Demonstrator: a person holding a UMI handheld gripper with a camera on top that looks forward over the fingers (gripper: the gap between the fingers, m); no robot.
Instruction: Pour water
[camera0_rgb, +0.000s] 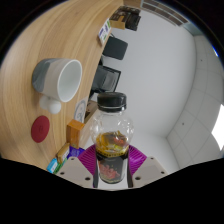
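Note:
A clear plastic bottle (110, 125) with a black cap (112, 101) and a little amber liquid inside stands between my fingers. My gripper (112, 160) is shut on it, the purple pads (86, 160) pressing on its lower body from both sides. The view is rolled, so the wooden table (45, 35) runs up one side. A white mug (58, 78) stands on that table, beyond the bottle and to its left, its open mouth turned towards the bottle. The bottle's cap is on.
A round red coaster (40, 127) lies on the table near the mug. Small boxes and dark items (112, 48) line the table's far edge. A pale floor or wall (175, 90) fills the other side.

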